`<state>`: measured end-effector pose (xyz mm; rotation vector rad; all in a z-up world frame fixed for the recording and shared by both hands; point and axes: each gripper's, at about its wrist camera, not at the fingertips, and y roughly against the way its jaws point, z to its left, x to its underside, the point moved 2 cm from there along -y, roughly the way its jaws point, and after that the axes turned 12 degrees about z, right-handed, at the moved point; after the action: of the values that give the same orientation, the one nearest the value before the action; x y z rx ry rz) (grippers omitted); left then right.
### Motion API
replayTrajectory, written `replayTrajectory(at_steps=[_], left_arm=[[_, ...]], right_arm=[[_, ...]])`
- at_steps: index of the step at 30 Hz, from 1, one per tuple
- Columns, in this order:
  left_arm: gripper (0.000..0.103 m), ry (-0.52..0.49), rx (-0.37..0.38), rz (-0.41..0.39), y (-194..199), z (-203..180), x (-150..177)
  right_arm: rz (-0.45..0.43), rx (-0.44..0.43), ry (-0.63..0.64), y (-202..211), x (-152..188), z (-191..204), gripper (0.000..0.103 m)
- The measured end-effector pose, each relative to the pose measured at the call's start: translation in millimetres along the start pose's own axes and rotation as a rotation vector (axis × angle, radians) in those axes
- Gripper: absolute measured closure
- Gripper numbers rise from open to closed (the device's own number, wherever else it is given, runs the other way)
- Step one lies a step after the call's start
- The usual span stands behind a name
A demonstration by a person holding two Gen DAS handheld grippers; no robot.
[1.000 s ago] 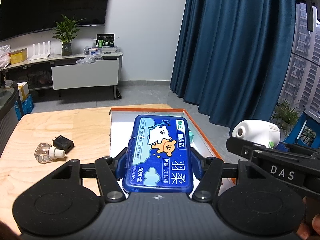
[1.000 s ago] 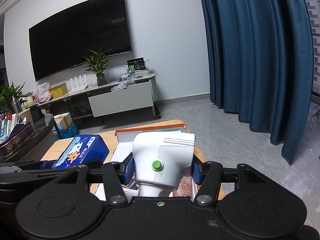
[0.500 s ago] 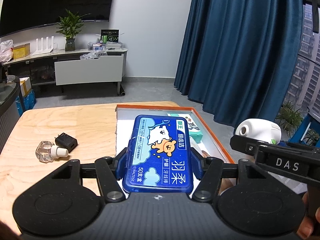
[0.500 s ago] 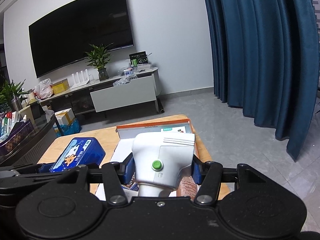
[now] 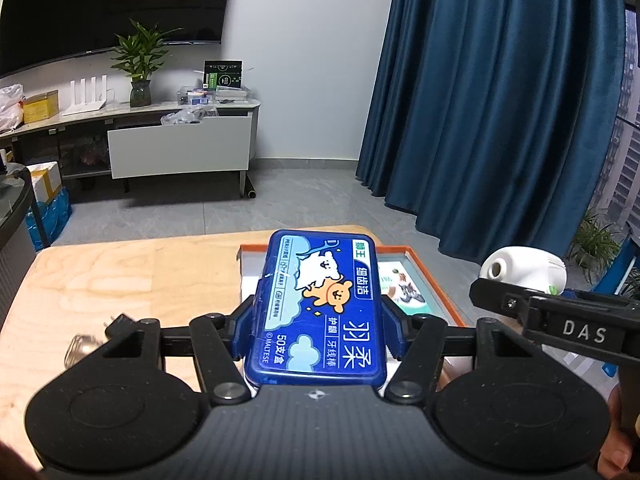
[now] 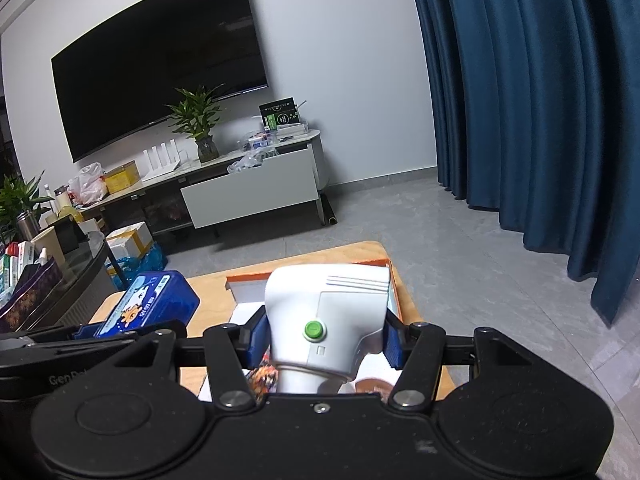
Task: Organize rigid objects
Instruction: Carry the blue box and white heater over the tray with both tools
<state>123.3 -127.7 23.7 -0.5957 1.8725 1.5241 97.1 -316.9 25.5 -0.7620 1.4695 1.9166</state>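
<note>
The left claw (image 5: 316, 316) is clamped on the flat blue floss-pick box (image 5: 320, 308), and the right claw (image 6: 320, 336) grips a white handheld device with a green button (image 6: 324, 320); both things ride clear of the worktop (image 5: 120, 276). Over the last second both claws have drawn back from the worktop's far edge. The orange-rimmed tray (image 5: 436, 280) at the far right corner now lies further ahead, more of it hidden behind the box, and its printed inner panel shows. The small clear bottle (image 5: 80, 350) and black plug (image 5: 120, 322) near the left edge have slid almost under the left claw's frame. Neither grip has altered. My reading is that both things have been lifted and are being carried to a new place, probably nearer the front edge, with setting down yet to come.
</note>
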Motion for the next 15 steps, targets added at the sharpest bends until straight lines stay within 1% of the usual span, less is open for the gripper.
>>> replayTrajectory(at_steps=[8, 15], left_arm=[[0.04, -0.005, 0.005, 0.041, -19.4, 3.3, -12.9], [0.04, 0.0, 0.024, 0.084, -33.7, 8.0, -21.4]], right_arm=[[0.031, 0.017, 0.005, -25.3, -21.2, -1.9, 0.036], [0.064, 0.021, 0.009, -48.1, -37.8, -3.7, 0.036]])
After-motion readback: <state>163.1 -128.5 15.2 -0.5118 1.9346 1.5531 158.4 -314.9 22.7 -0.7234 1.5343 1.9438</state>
